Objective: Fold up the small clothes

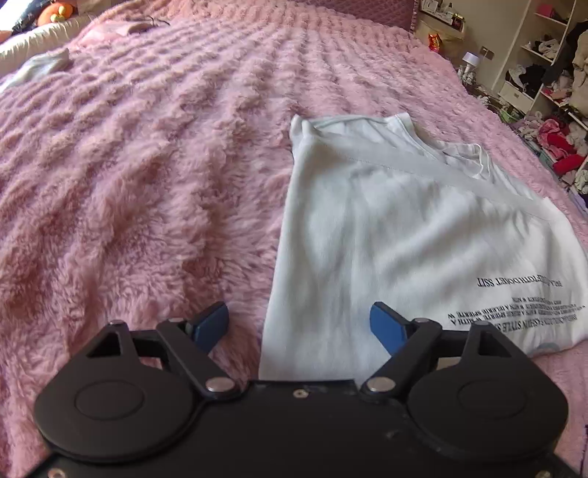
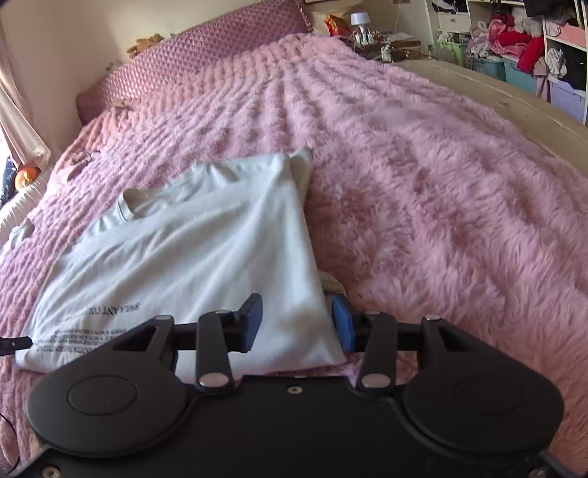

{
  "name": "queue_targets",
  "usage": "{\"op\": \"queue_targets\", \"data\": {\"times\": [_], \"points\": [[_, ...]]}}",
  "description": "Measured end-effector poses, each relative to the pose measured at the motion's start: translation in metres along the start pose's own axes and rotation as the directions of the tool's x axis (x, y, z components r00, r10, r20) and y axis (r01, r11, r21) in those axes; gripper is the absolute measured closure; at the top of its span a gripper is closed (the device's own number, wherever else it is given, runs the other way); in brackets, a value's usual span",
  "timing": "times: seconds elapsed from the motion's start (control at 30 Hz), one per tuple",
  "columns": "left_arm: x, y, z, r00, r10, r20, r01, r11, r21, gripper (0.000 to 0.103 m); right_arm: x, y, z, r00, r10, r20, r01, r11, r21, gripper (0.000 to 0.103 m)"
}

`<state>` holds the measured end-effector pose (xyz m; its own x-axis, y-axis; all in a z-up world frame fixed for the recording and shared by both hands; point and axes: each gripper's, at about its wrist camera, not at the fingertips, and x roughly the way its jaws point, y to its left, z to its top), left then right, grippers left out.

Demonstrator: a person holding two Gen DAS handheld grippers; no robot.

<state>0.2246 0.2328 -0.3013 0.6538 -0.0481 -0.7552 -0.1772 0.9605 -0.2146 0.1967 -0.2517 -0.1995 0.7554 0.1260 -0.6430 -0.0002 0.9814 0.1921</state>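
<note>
**Both hand-held grippers spread at the near edge of a folded white shirt on the bed**

- White T-shirt [image 1: 386,228] lies on the pink fluffy blanket [image 1: 147,184] covering the bed. Sides are folded inward, collar [image 1: 466,154] at the far end, black printed text [image 1: 522,305] at the near end, reading upside down and mirrored.
- Left view: shirt fills the 12 to 3 o'clock area. Its long folded edge runs from about 12 o'clock down to the left hand-held gripper [image 1: 299,323].
- Left hand-held gripper: blue fingertips [image 1: 211,323] wide apart, holding nothing. The left one sits over blanket, the right one over shirt fabric, so the shirt's left edge passes between them. Can't tell whether they touch the cloth.
- Right view: shirt [image 2: 205,250] sits at 9 to 12 o'clock, its right folded edge running down toward the right hand-held gripper [image 2: 297,323].
- Right hand-held gripper: fingertips [image 2: 253,320] apart, narrower gap than the left's. The shirt's near right corner lies in the gap; pads are not closed on it.
- A bit of cream fabric [image 2: 330,283] peeks out from under the shirt's right edge, just beyond the right fingertip.
- Background: quilted headboard [image 2: 220,51] at 11 o'clock, cluttered shelves [image 2: 533,47] at 2 o'clock, small white lamp [image 2: 358,18] at 12 o'clock.
</note>
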Motion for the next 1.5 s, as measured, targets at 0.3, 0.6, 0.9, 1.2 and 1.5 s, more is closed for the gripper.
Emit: {"op": "queue_targets", "data": {"times": [0.3,0.6,0.9,1.2,1.5], "points": [[0.005,-0.002,0.006,0.999,-0.032,-0.032,0.031,0.999,-0.019,0.088,0.000,0.005,-0.004,0.999,0.015,-0.037,-0.015,1.000,0.007,0.096],[0.004,0.003,0.013,0.992,0.007,-0.124,0.004,0.996,0.084,0.095,-0.008,-0.005,0.011,0.993,-0.028,-0.118,0.016,0.994,-0.104,0.102],[0.006,0.009,0.010,0.993,-0.006,-0.120,0.012,0.999,0.050,0.087,0.009,-0.021,-0.013,0.989,-0.015,-0.148,0.009,0.999,-0.044,0.101],[-0.050,-0.030,0.031,0.995,-0.081,-0.055,0.082,0.996,0.024,0.077,-0.044,0.029,0.015,0.999,0.005,0.050,-0.001,0.997,-0.078,0.058],[-0.007,-0.142,0.022,0.950,-0.307,-0.063,0.311,0.947,0.075,0.064,0.019,0.147,-0.009,0.979,0.199,-0.043,-0.203,0.968,-0.148,0.058]]}}
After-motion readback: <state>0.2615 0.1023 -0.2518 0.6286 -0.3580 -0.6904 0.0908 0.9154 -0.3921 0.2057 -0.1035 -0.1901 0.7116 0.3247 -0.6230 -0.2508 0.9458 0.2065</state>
